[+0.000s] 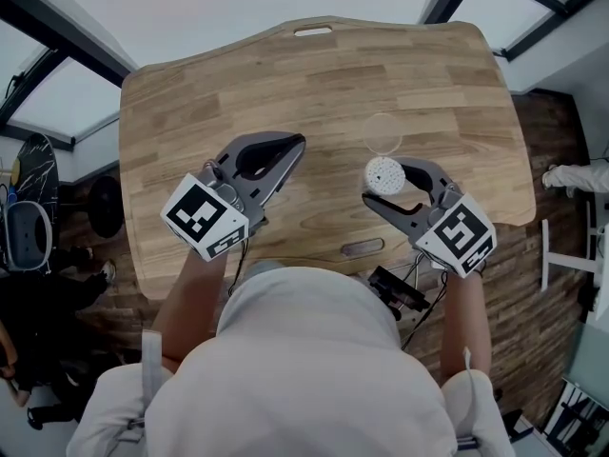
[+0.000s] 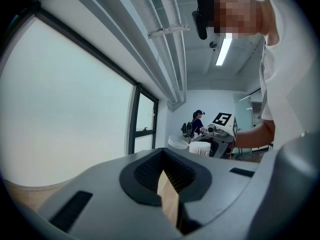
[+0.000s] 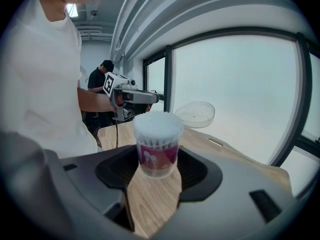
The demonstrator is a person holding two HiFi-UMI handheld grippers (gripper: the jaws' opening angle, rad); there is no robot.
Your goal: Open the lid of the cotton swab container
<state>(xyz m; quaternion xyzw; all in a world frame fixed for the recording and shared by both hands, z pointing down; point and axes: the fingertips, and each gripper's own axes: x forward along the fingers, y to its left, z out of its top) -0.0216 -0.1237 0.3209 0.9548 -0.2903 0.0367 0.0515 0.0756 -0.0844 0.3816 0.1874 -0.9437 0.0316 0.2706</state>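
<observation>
Pink label (image 3: 159, 154) on cotton swab container (image 3: 157, 126) | right gripper view only

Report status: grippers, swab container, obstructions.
Left gripper shut, empty. Right gripper clamped on cotton swab container, swabs exposed. Lid off, lying on table beyond it. Nothing in the way.
</observation>
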